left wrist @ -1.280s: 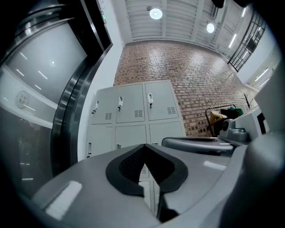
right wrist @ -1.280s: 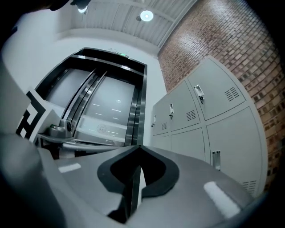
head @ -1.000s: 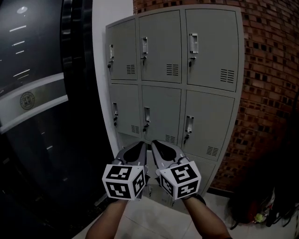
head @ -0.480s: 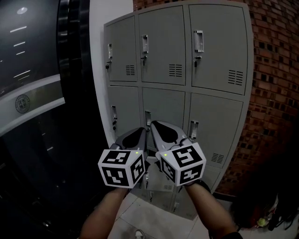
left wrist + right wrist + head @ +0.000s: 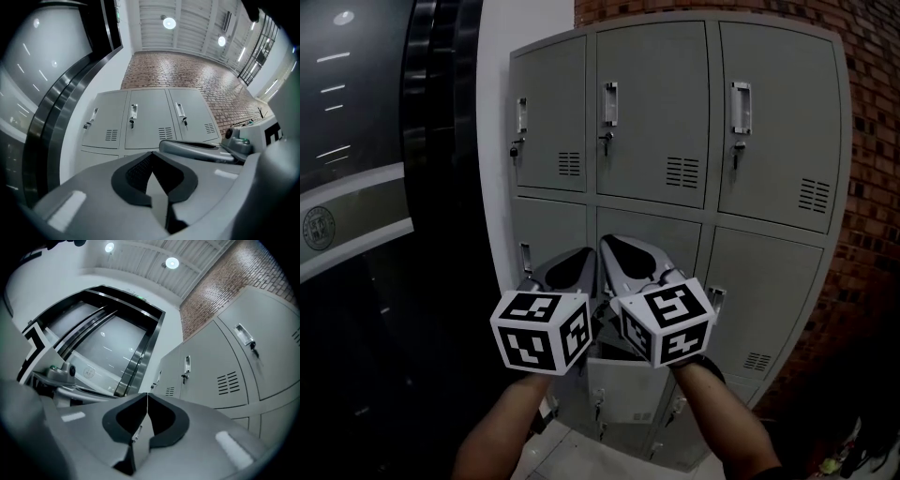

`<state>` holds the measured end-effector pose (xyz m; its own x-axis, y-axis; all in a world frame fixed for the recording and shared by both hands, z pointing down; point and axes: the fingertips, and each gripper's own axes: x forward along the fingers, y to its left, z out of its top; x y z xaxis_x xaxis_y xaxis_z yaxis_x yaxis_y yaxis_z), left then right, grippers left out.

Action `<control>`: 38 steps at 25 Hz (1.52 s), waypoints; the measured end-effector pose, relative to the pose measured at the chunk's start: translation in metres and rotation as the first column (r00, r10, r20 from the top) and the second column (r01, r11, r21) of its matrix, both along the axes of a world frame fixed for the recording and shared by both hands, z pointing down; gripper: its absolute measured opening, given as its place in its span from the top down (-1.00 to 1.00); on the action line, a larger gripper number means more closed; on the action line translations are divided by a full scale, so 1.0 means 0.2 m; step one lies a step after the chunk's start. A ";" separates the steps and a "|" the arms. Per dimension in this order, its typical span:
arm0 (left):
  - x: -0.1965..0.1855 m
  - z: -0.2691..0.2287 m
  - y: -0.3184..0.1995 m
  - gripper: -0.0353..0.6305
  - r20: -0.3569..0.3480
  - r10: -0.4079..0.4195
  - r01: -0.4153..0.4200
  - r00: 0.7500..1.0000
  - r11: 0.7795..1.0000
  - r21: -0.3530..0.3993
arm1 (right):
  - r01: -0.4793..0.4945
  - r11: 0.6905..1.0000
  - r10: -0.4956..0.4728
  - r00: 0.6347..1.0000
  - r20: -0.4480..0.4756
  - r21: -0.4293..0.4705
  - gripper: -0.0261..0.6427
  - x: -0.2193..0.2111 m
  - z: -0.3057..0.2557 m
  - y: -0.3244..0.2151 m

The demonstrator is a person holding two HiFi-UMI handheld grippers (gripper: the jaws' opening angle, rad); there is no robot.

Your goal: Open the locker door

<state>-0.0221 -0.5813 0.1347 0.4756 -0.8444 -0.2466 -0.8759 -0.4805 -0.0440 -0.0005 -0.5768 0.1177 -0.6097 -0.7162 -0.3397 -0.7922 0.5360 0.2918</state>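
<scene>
**Both grippers closed and empty in front of shut lockers**

Head view: the grey lockers are seen across the centre and right of the frame, three columns wide. A white pillar is seen at their left and a brick wall at their right. Every locker door in view is shut. The top middle door is noted with a handle near its left edge, a lock just below the handle, and a vent at its lower right. The same layout is seen on the two doors beside it.

The left gripper and the right gripper are held side by side in the lower centre of the frame. Their tips are pointed at the middle row of doors, and the marker cubes are turned toward the camera. No contact with any door or handle is seen. A bare forearm is visible below the left cube.

Left gripper view: the jaws of the left gripper are seen brought together at the tips, with nothing held. The top row of doors is seen above them.

Right gripper view: the jaws of the right gripper are pressed together along a thin line, with nothing between them. The lockers are seen at the right of the frame.
</scene>
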 end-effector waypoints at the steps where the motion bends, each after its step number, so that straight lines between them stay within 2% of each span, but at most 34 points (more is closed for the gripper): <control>1: -0.02 -0.02 -0.06 0.88 -0.001 0.012 -0.012 1.000 1.000 0.000 | -0.006 1.000 0.006 1.000 -0.008 0.007 0.92 -0.02 -0.03 -0.06; 8: -0.19 -0.22 -0.38 0.88 -0.064 0.070 -0.069 0.996 0.997 0.027 | -0.065 0.996 0.068 0.996 -0.055 0.057 0.91 -0.13 -0.31 -0.43; 15: -0.27 -0.32 -0.59 0.88 -0.024 0.117 -0.115 0.993 0.991 0.069 | -0.162 0.977 0.172 0.983 -0.069 0.139 0.83 -0.13 -0.65 -0.70; 20: -0.33 -0.34 -0.68 0.88 -0.038 0.150 -0.147 0.988 0.986 0.076 | -0.215 0.963 0.229 0.971 -0.073 0.161 0.75 -0.14 -0.88 -0.84; 28: -0.37 -0.36 -0.70 0.88 -0.012 0.185 -0.183 0.983 0.978 0.105 | -0.333 0.939 0.339 0.938 -0.069 0.090 0.56 -0.07 -1.05 -1.08; 33: -0.42 -0.36 -0.69 0.88 -0.022 0.204 -0.200 0.979 0.973 0.115 | -0.334 0.942 0.334 0.942 -0.004 -0.031 0.53 -0.05 -1.08 -1.19; 38: -0.50 -0.36 -0.67 0.88 0.010 0.154 -0.153 0.988 0.974 0.168 | -0.352 0.933 0.355 0.934 0.037 -0.070 0.53 -0.02 -1.13 -1.22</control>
